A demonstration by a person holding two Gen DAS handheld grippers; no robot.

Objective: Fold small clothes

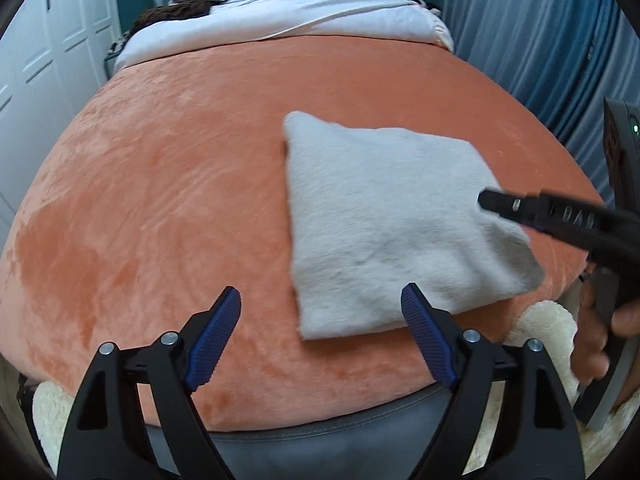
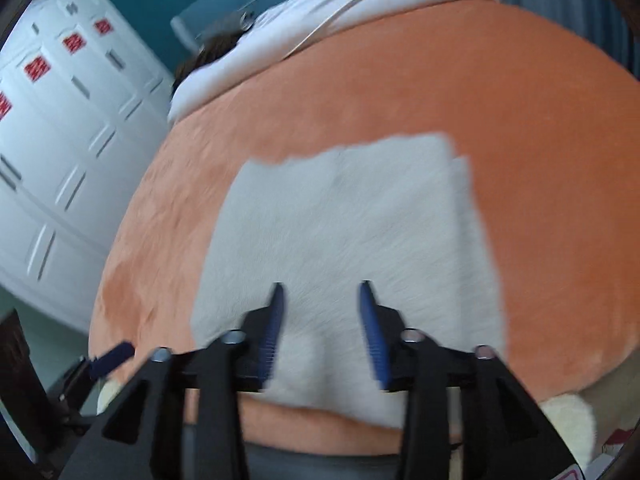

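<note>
A pale grey fleecy cloth lies folded into a rough square on the orange plush bed cover. My left gripper is open and empty, hovering near the cloth's near-left corner. My right gripper is open, holding nothing, over the near part of the cloth. In the left wrist view the right gripper reaches in from the right over the cloth's right edge.
A white duvet is bunched at the bed's far end, with dark items beside it. White cupboards stand to the left, blue curtains to the right. A cream fluffy fabric lies at the bed's near edge.
</note>
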